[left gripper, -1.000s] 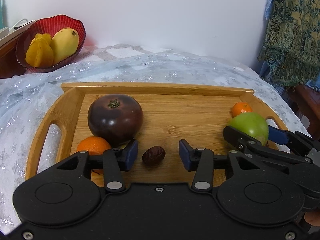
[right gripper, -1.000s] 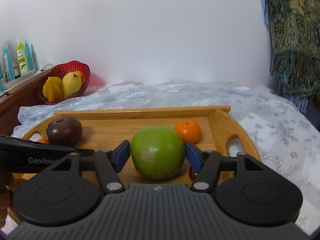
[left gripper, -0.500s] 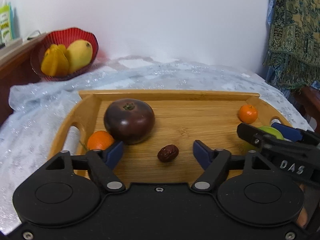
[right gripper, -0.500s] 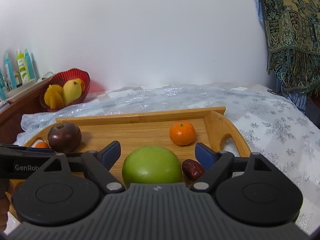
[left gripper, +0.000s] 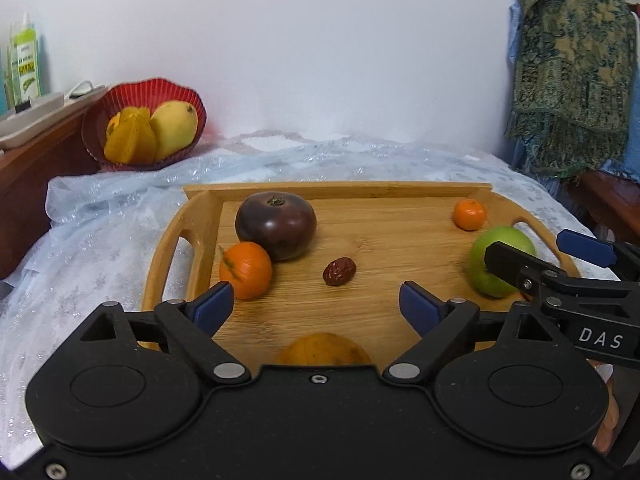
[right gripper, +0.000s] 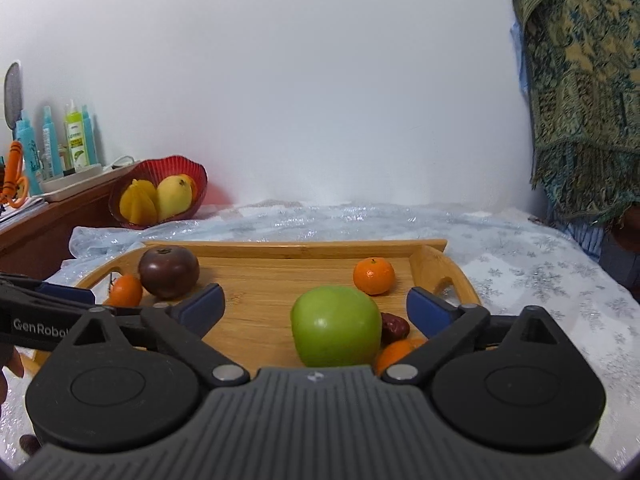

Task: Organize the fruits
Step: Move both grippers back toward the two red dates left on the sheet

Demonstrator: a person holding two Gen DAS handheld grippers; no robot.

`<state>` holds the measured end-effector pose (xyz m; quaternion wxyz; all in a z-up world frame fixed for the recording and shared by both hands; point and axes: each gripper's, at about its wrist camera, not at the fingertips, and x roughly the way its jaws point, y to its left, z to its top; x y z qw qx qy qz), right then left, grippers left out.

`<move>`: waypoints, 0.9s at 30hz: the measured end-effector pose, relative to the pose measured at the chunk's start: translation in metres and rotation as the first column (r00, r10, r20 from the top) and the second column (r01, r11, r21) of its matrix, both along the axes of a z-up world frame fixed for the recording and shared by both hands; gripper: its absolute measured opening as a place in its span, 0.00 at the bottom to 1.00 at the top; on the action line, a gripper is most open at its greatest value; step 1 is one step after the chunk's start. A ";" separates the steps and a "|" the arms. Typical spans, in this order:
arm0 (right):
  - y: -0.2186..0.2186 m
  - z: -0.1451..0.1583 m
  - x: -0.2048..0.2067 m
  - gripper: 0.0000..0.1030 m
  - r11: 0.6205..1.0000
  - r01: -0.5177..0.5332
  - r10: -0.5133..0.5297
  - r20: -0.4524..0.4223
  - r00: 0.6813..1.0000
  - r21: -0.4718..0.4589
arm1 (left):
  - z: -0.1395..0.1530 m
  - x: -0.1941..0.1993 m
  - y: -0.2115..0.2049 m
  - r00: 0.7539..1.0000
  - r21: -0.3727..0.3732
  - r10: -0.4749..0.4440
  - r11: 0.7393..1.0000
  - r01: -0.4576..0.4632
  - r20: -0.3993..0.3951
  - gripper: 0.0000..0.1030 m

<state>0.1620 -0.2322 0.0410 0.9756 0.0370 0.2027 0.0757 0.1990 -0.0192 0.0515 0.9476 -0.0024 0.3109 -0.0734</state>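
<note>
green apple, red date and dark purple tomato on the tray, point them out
green apple (right gripper: 335, 325), right wrist view, front skin
red date (left gripper: 339, 271), left wrist view, wrinkled middle
dark purple tomato (left gripper: 276, 226), left wrist view, front side

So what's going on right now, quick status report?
Left gripper and right gripper opening, neither gripping. Green apple and dried date sit on wooden tray. Nothing in the way.

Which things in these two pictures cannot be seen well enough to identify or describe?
- Orange fruit, left wrist view: lower part hidden behind the left gripper's body.
- Orange fruit, right wrist view: mostly hidden by the green apple and a gripper finger.
- Bottles on the shelf: labels too small to read.
</note>
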 end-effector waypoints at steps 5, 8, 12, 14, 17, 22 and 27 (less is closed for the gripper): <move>-0.001 0.003 -0.020 1.00 1.000 0.007 -0.006 0.037 0.999 -0.016 | 0.005 -0.024 0.001 0.999 0.002 -0.006 1.000 0.006 0.043 0.90; -0.001 -0.002 -0.030 1.00 1.000 0.027 -0.027 0.033 0.999 -0.006 | 0.003 -0.034 0.003 0.999 -0.015 -0.018 1.000 0.019 0.031 0.90; 0.000 -0.008 -0.043 1.00 1.000 0.031 -0.031 0.019 0.999 0.004 | -0.001 -0.047 0.006 1.000 -0.023 -0.020 1.000 0.021 0.016 0.90; 0.002 -0.009 -0.049 1.00 0.999 0.030 -0.030 0.024 0.999 -0.010 | -0.004 -0.051 0.008 1.000 -0.026 -0.021 0.999 0.022 0.008 0.90; 0.005 -0.010 -0.058 1.00 1.000 0.025 -0.025 0.029 0.999 -0.015 | -0.007 -0.059 0.011 1.000 -0.032 -0.019 0.999 0.019 0.003 0.90; 0.010 -0.019 -0.078 1.00 1.000 0.016 -0.016 0.012 1.000 -0.007 | -0.015 -0.072 0.016 1.000 -0.032 0.000 0.999 0.000 -0.011 0.91; 0.017 -0.027 -0.099 1.00 1.000 0.010 -0.009 0.007 1.000 -0.014 | -0.020 -0.087 0.020 1.000 -0.032 0.004 0.999 -0.004 -0.008 0.97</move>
